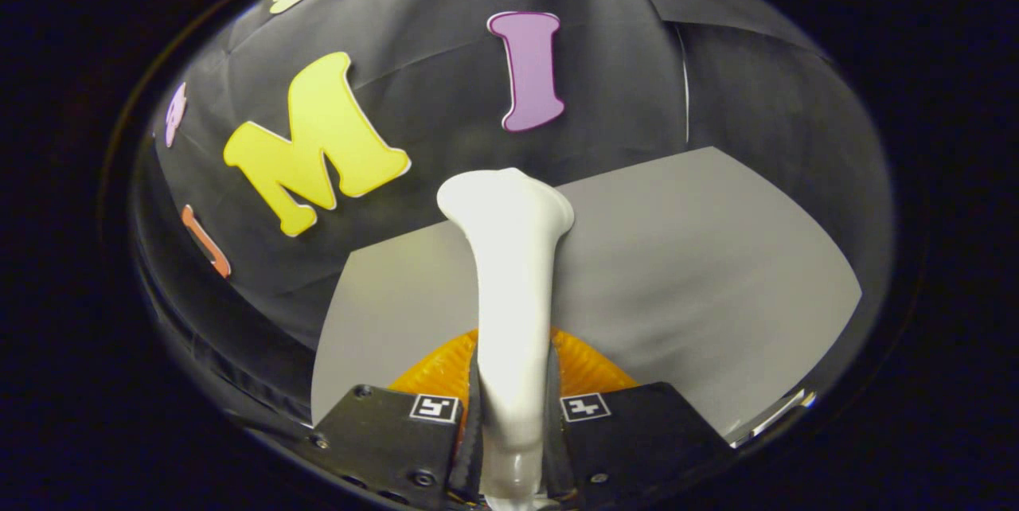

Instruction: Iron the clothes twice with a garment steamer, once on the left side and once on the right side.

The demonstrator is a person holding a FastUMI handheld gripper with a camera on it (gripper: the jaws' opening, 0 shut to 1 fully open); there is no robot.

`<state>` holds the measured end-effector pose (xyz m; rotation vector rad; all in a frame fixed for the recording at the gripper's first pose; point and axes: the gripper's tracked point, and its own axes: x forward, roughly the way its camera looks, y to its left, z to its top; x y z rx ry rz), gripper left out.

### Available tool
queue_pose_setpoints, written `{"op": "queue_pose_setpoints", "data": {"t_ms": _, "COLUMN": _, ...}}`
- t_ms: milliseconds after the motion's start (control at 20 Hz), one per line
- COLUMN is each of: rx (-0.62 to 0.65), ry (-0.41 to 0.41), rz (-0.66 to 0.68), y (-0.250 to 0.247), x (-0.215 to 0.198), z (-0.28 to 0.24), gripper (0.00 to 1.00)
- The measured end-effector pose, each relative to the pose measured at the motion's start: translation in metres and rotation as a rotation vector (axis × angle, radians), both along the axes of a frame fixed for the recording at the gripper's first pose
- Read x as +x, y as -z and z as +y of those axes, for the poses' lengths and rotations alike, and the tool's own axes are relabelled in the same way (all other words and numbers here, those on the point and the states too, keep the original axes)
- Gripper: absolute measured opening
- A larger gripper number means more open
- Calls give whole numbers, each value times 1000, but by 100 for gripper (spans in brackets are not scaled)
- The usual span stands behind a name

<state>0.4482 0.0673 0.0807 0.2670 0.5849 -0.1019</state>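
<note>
Nearest to us, the gripper (pixel 513 415) is clenched on the white garment steamer (pixel 509 272): both fingers press against the sides of its slim handle, which runs up between them and away from us. Just behind the fingers, under the handle, we see a ribbed orange object (pixel 585 368); we cannot tell what it is, though it may be a stand or base for the steamer. Farther out, the handle widens into the steamer's flared head, which sits above a flat grey surface (pixel 716 256) stretching to the right and far side. Beyond that hangs the black cloth wall (pixel 430 65) of the booth.

We cannot make out any garment here, unless the grey surface is itself the cloth to be ironed, which the view does not settle. We judge that the steamer is in hand and held off the surface, so the task looks early: nothing shows either the left or the right pass as done.
</note>
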Motion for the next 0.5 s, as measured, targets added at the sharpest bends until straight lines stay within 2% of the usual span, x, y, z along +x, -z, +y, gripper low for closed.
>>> {"op": "queue_pose_setpoints", "data": {"t_ms": 300, "rx": -56, "ry": -10, "rz": -192, "y": -40, "x": -29, "z": 6, "gripper": 32}}
{"op": "queue_pose_setpoints", "data": {"t_ms": 500, "rx": -57, "ry": -6, "rz": -271, "y": -58, "x": -62, "z": 7, "gripper": 32}}
